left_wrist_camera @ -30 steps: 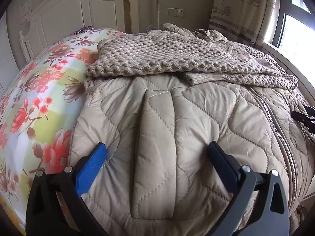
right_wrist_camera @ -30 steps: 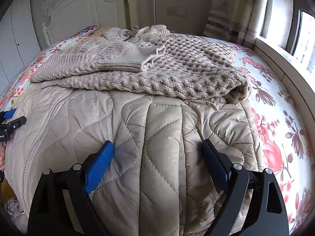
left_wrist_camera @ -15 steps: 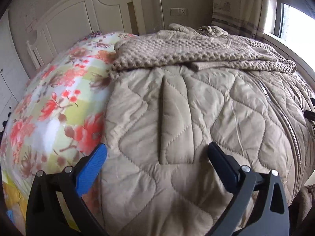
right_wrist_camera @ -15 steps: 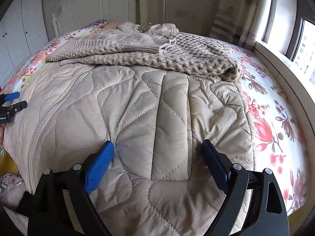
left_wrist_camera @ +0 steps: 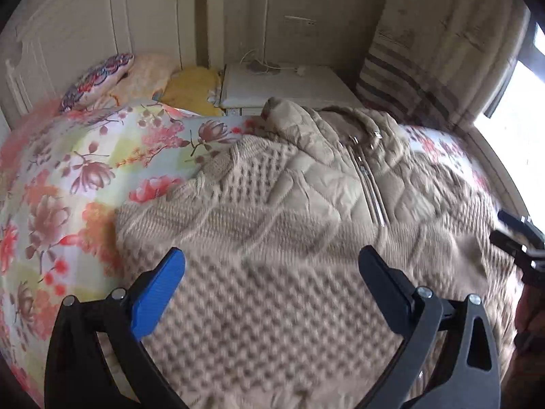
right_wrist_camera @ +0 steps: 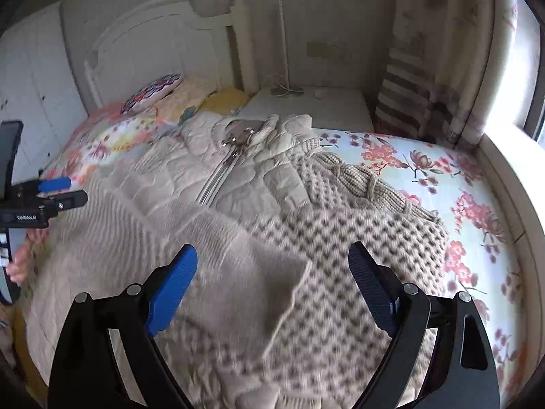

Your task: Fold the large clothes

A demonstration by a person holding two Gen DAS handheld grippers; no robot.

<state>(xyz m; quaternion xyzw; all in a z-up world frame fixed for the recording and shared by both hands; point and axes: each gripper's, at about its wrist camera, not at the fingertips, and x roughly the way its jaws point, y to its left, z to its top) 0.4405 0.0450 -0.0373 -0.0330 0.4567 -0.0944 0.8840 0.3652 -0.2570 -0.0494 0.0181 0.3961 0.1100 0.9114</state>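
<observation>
Knitted sweater [left_wrist_camera: 272,323] under both wide-open, empty tongs [left_wrist_camera: 272,283] [right_wrist_camera: 272,272], seemingly untouched.

Knit sweater [right_wrist_camera: 323,255] over quilted jacket [right_wrist_camera: 238,184] — jaws apart

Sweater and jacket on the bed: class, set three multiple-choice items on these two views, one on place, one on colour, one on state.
1. Where does the knitted sweater lie?
A. on the quilted jacket
B. on the floor
C. on the nightstand

2. What colour are the pads on both tongs?
A. red
B. blue
C. green

3. How are the left tongs and right tongs?
A. both shut on cloth
B. one shut
C. both open

Key: 1 A, the sweater covers the jacket's lower part; 2 B, the pads show blue; 3 C, wide gaps with nothing held.
</observation>
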